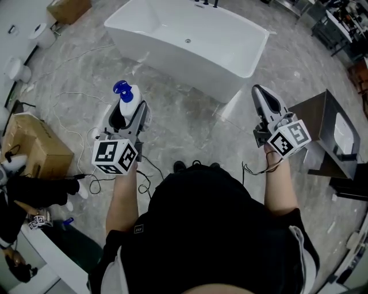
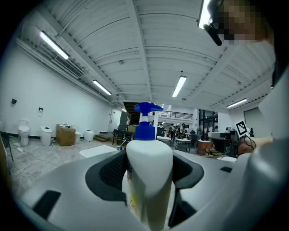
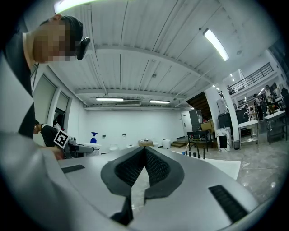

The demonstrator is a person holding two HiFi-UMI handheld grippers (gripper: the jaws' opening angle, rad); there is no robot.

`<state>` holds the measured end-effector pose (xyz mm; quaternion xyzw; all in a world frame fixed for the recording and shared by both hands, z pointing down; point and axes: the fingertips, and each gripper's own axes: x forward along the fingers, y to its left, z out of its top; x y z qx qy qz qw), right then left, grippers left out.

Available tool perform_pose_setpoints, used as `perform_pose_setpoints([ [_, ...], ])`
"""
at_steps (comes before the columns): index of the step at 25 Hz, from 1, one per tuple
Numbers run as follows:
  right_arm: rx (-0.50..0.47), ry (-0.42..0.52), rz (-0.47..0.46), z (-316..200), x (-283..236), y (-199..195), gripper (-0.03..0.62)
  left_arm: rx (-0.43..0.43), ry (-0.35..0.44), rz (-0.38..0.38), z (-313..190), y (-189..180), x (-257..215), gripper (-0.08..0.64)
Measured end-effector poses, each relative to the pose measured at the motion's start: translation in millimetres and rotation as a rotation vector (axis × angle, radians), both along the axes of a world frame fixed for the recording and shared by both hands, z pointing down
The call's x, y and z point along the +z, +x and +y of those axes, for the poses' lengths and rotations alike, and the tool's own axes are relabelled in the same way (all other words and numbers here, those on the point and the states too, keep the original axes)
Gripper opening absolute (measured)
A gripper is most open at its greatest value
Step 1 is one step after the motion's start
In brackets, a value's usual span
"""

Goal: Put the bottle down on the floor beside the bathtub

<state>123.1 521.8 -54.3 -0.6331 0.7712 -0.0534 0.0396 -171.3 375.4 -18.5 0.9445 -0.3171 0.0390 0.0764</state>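
Note:
A white pump bottle (image 1: 127, 104) with a blue pump head stands upright between the jaws of my left gripper (image 1: 127, 113), which is shut on its body. In the left gripper view the bottle (image 2: 149, 171) fills the gap between the dark pads and its blue pump rises above them. The gripper holds it in the air over the marble floor, in front of the white bathtub (image 1: 190, 43). My right gripper (image 1: 265, 102) is raised at the right, near the tub's corner. Its jaws (image 3: 145, 167) are shut with their tips meeting and hold nothing.
Cardboard boxes stand at the left (image 1: 31, 146) and at the far left top (image 1: 68, 8). Cables (image 1: 75, 138) trail over the marble floor. A dark cabinet (image 1: 328, 135) stands at the right. Toilets (image 1: 20, 72) line the left wall. My feet (image 1: 195, 166) stand below the tub.

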Motion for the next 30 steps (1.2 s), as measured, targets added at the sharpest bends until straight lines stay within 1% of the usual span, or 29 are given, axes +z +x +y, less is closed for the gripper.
perform_pose_setpoints([
  [3, 0.016, -0.016, -0.01, -0.2, 6.2, -12.5, 0.028, 0.021, -0.015, -0.006, -4.6, -8.3, 9.2, 0.278],
  [7, 0.024, -0.057, -0.04, -3.6, 22.1, -24.2, 0.028, 0.028, -0.045, -0.012, -12.2, -18.8, 21.5, 0.278],
  [11, 0.015, -0.074, -0.064, -15.6, 31.3, -22.7, 0.028, 0.022, -0.063, -0.022, -20.9, -19.8, 32.7, 0.278],
  [16, -0.023, -0.081, -0.089, -45.1, 42.5, -17.2, 0.028, -0.004, -0.082, -0.034, -36.8, -14.7, 41.5, 0.278],
  [21, -0.065, -0.095, -0.131, -89.6, 60.8, 3.9, 0.028, -0.025, -0.09, -0.066, -60.6, 7.7, 48.6, 0.278],
  [25, -0.098, -0.101, -0.15, -130.6, 66.0, 28.7, 0.028, -0.035, -0.115, -0.082, -85.8, 37.0, 54.7, 0.278],
  [28, -0.116, -0.112, -0.163, -159.3, 69.9, 51.5, 0.028, -0.044, -0.121, -0.102, -107.9, 61.6, 56.1, 0.278],
  [30, -0.13, -0.125, -0.166, -178.0, 74.8, 66.8, 0.028, -0.052, -0.124, -0.103, -123.3, 78.3, 56.8, 0.278],
])
